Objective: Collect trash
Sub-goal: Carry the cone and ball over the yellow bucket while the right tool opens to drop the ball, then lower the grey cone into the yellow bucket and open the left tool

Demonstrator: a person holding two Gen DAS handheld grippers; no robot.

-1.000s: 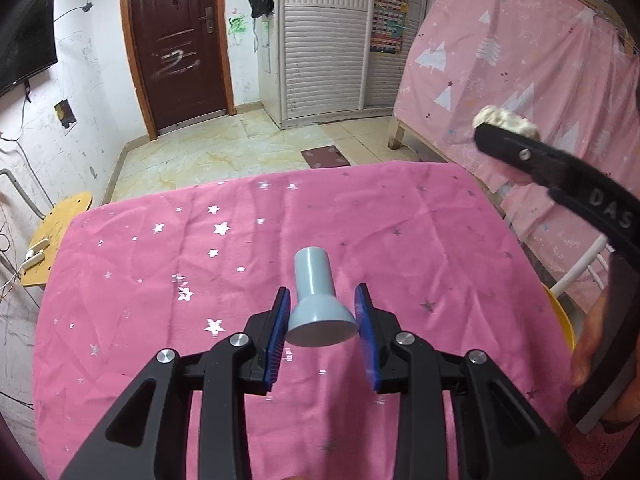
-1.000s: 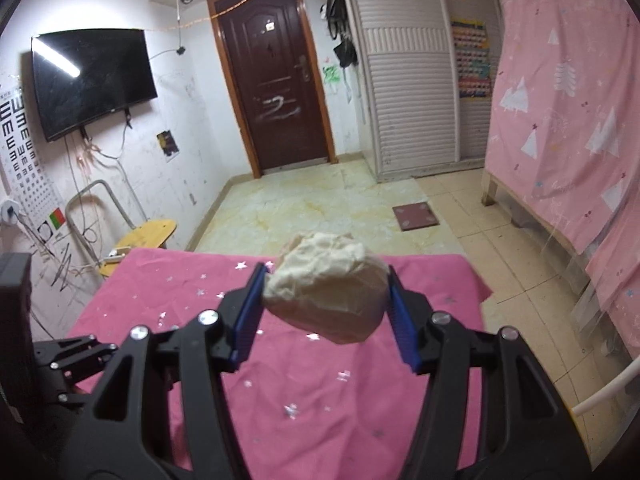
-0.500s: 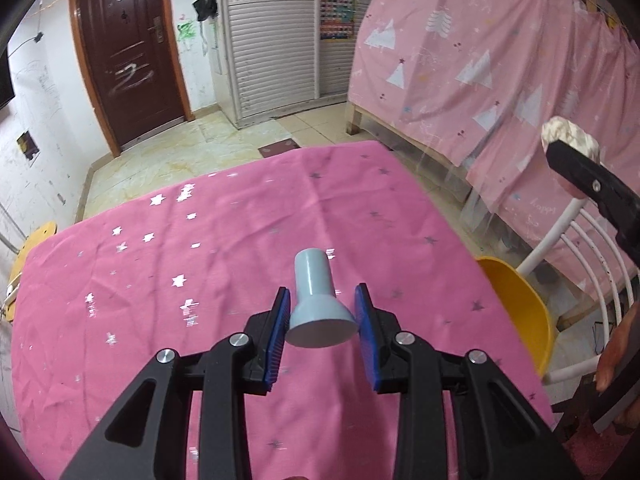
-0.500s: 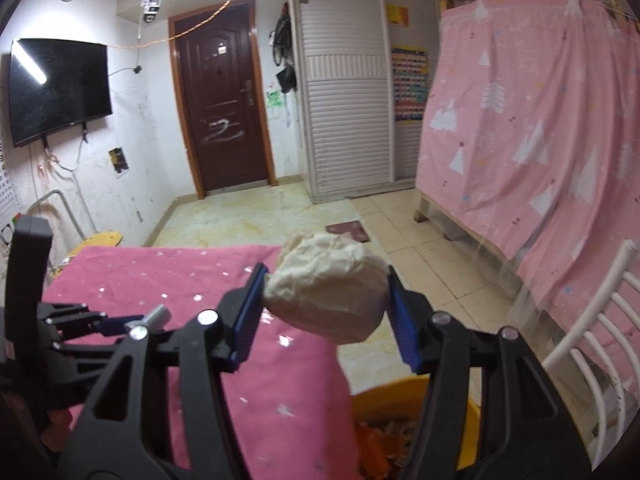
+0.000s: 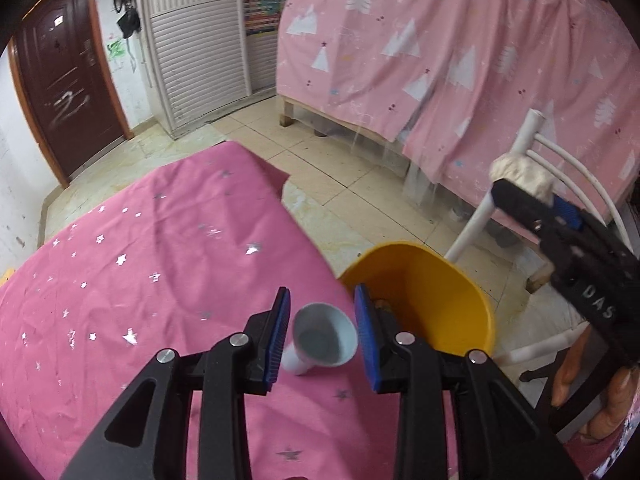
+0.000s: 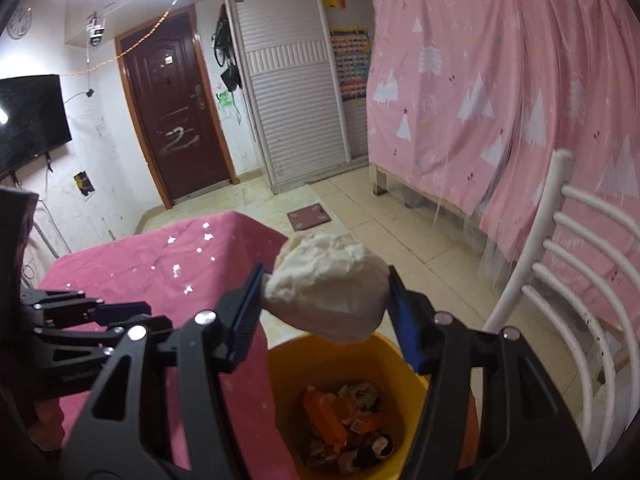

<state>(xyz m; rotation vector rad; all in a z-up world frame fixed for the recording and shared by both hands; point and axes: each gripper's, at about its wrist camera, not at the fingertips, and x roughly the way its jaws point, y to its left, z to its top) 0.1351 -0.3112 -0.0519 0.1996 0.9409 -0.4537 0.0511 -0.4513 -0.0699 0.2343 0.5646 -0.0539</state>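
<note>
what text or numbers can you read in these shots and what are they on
"DAS": white letters on the black body of the right gripper, left wrist view.
"2"-like white scrawl: on the brown door.
Wall chart by the cupboard: too small to read.
Wall clock: blurred.

Pink star-print tabletop (image 5: 152, 264) fills the near ground, our landmark. Beyond its far corner, a dark brown door (image 6: 176, 128) stands shut in the back wall, a white slatted wardrobe (image 6: 296, 112) just to its right. Left of the door, a black television (image 6: 28, 124) hangs on the wall. Right of the tabletop, a white chair (image 6: 576, 272) stands before a pink tree-print curtain (image 5: 460, 52). Tiled floor (image 5: 344, 196) lies between.
</note>
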